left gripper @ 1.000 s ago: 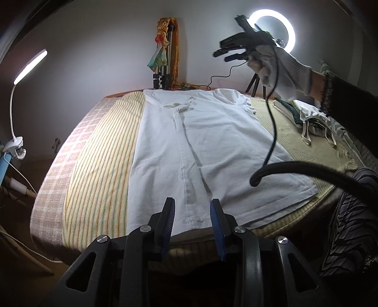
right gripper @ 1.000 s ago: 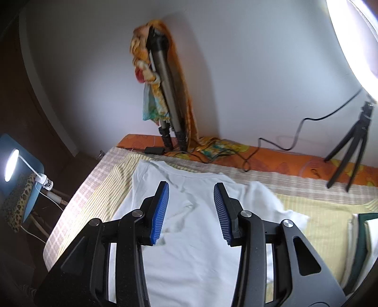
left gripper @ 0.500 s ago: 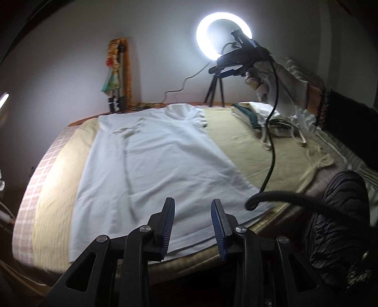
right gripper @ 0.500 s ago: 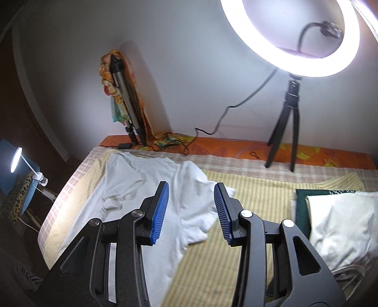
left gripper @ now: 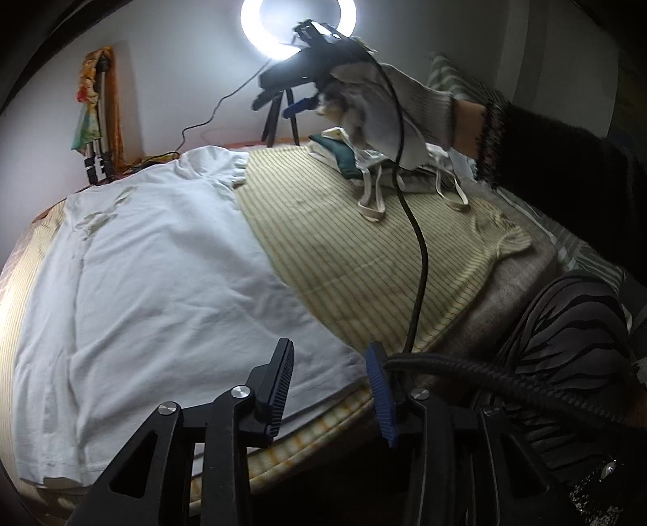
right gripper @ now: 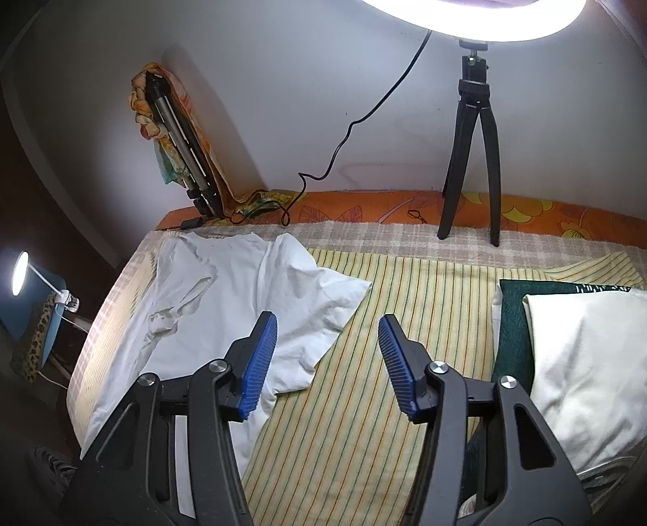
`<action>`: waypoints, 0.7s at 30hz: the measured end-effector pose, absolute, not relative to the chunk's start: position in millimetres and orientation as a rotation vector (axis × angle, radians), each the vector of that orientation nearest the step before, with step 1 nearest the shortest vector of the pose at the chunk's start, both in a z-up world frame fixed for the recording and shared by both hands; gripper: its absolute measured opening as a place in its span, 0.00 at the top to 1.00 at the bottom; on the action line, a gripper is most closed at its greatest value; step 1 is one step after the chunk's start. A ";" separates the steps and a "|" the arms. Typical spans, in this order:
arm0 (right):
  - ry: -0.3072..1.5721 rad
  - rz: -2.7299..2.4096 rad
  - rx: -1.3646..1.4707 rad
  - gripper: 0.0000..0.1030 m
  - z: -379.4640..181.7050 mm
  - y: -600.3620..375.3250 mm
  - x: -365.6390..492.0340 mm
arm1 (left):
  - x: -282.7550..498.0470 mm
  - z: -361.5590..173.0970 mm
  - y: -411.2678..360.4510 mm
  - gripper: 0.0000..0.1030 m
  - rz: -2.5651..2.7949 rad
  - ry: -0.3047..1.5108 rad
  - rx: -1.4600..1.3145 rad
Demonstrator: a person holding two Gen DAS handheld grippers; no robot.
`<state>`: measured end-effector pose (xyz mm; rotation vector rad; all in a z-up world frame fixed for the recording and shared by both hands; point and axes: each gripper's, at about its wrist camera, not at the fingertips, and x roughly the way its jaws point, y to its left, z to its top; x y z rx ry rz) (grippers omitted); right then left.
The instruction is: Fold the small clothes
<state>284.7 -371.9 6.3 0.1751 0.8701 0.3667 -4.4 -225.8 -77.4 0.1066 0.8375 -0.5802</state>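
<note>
Bed [right gripper: 364, 404] under a striped yellow-green cover fills both views, with a white wall and a ring light [left gripper: 299, 20] behind it; its tripod [right gripper: 471, 162] stands at the bed's far edge.

Main risk, as I judge it: the black cable [left gripper: 418, 259] hanging from my right hand [left gripper: 388, 113] droops across the bed just beside the shirt's hem corner. It could snag that corner or drag the cloth once I pinch and lift. Second risk: pinching the bed cover along with the shirt edge, since the two lie flush.

White T-shirt [left gripper: 161, 259] lies flat on the bed's left half, collar toward the wall, hem at the near edge. One sleeve [right gripper: 323, 299] spreads onto the bare cover. There are light creases near the collar; no fold is made yet.

A folded pile [right gripper: 566, 356], white over dark green, sits on the bed's right side, well apart from the shirt.

Left gripper [left gripper: 331, 384] hovers over the hem corner, jaws opening, nothing between them. Right gripper [right gripper: 327, 356] hangs above the sleeve edge, jaws opening, empty.
</note>
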 end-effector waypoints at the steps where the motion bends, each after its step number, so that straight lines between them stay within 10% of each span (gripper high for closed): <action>1: 0.883 0.371 0.182 0.45 1.8 -371.1 289.4 | -4.1 -80.1 -231.6 0.61 -0.581 0.844 0.116; 8: 0.964 0.343 0.226 0.44 -30.4 -363.8 322.5 | 1.1 -94.3 -248.5 0.61 -0.554 0.872 0.161; 21: 0.989 0.264 0.237 0.36 -69.3 -354.2 371.5 | 13.1 -107.5 -240.6 1.00 -0.542 0.911 0.125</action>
